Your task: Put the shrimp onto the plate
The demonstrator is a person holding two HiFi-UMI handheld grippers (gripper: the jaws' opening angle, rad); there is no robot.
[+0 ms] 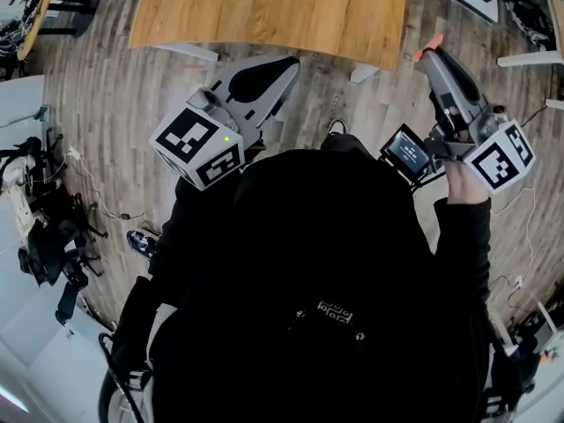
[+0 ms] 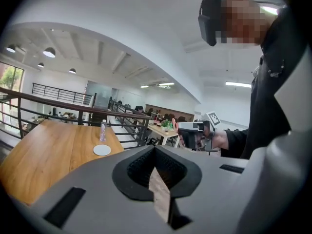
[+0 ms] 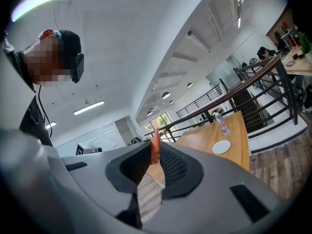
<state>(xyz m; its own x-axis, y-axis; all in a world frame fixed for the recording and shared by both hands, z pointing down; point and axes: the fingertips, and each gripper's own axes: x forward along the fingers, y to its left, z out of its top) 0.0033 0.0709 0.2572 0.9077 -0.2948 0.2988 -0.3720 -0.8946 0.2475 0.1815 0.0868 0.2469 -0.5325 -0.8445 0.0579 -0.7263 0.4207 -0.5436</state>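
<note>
The shrimp is orange-pink, the plate white. The table shows honey-brown wood grain, the floor grey-brown planks.

Bare wooden tabletop around the plate (bottle just behind)

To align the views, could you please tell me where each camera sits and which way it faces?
Head view: on the person's head, facing steeply down at torso, left gripper, right gripper, table.
Left gripper view: on the left gripper, facing across table to plate; right gripper shows.
Right gripper view: on the right gripper, facing the plate past the shrimp in its jaws; torso shows.
Shared: both gripper views show plate, table.
</note>
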